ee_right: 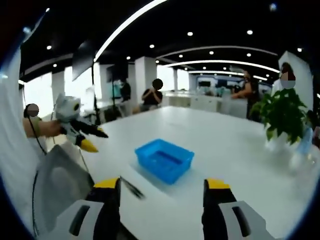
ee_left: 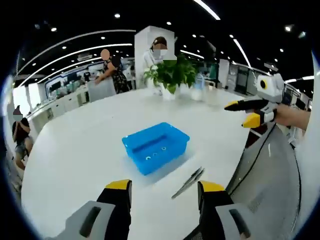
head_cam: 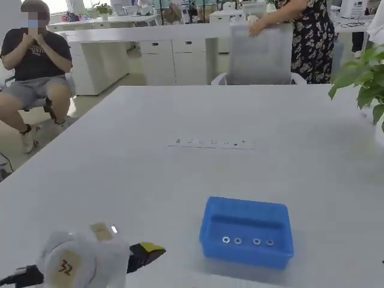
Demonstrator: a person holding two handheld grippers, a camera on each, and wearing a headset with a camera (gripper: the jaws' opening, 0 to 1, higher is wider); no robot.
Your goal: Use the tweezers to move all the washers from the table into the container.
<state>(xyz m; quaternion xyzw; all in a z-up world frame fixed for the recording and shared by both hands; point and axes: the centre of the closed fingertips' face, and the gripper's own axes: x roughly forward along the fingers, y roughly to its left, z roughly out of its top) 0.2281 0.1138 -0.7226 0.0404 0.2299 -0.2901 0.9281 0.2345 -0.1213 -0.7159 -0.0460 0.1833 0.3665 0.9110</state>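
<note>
- The white table is seen bare over most of its surface; no loose washer can be made out with certainty anywhere on it.
- The blue container is placed near the table's near edge. It is seen again in the left gripper view and the right gripper view.
- The left gripper is held with its jaws spread apart and nothing between them. It is also seen low on the left in the head view.
- The right gripper is likewise spread wide and empty, and is held up off the table at the right of the left gripper view.
- The tweezers are left lying on the table near its edge, just beside the container and in neither gripper. In the right gripper view they are blurred.
- Four washers are counted in a row on the container's floor, so that much of the task is judged done.
- A short row of small marks is noticed farther out on the table, well apart from the container. Whether these are washers left to move or only print cannot be told, so the remaining work cannot be settled.
</note>
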